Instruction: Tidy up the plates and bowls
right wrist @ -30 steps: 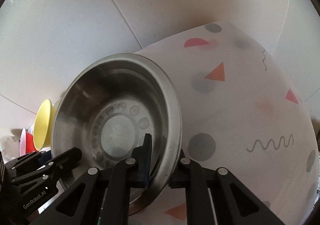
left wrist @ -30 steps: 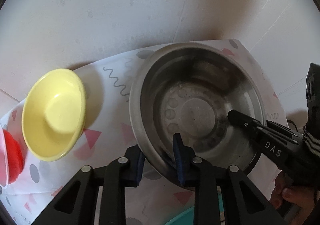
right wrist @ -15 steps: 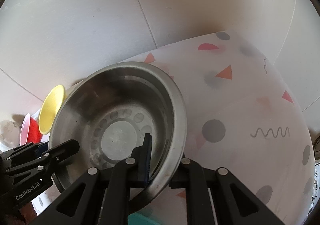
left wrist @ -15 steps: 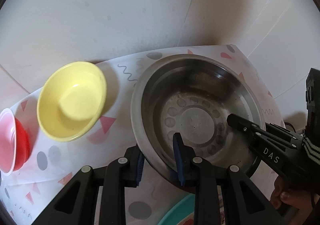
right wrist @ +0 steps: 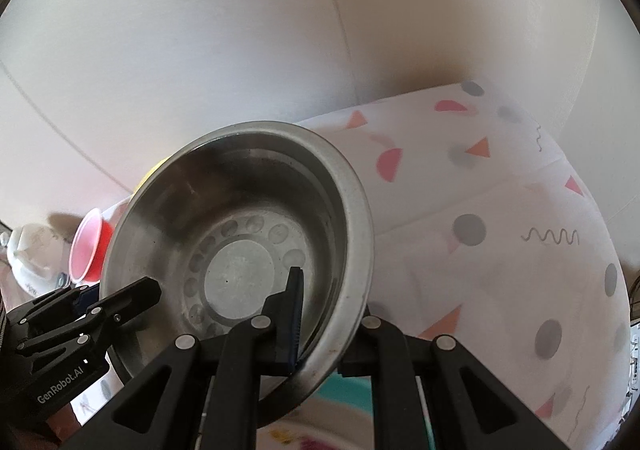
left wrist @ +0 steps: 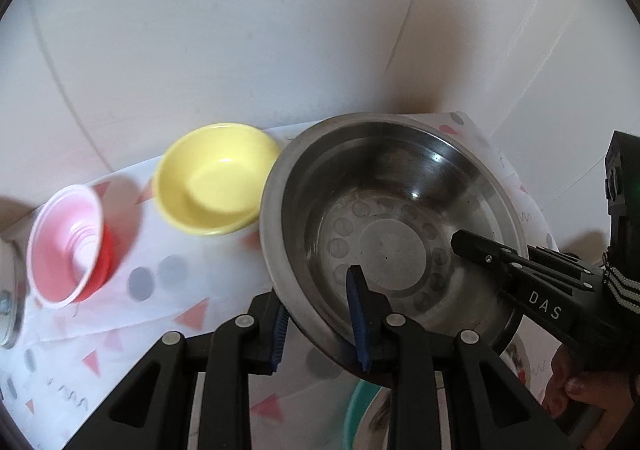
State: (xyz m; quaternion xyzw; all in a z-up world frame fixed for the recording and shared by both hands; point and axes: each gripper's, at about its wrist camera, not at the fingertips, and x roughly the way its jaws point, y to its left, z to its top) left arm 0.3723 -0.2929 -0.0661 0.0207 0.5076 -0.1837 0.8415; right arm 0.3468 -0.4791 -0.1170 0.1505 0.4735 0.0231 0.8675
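Steel bowl held by both grippers above the patterned cloth

The left gripper (left wrist: 320, 324) and right gripper (right wrist: 320, 320) each clamp the near rim of the steel bowl (left wrist: 394, 234). Just beyond its left edge sits a yellow bowl (left wrist: 216, 185), then a red cup (left wrist: 68, 246); right of it, cloth (right wrist: 500, 234) lies bare.
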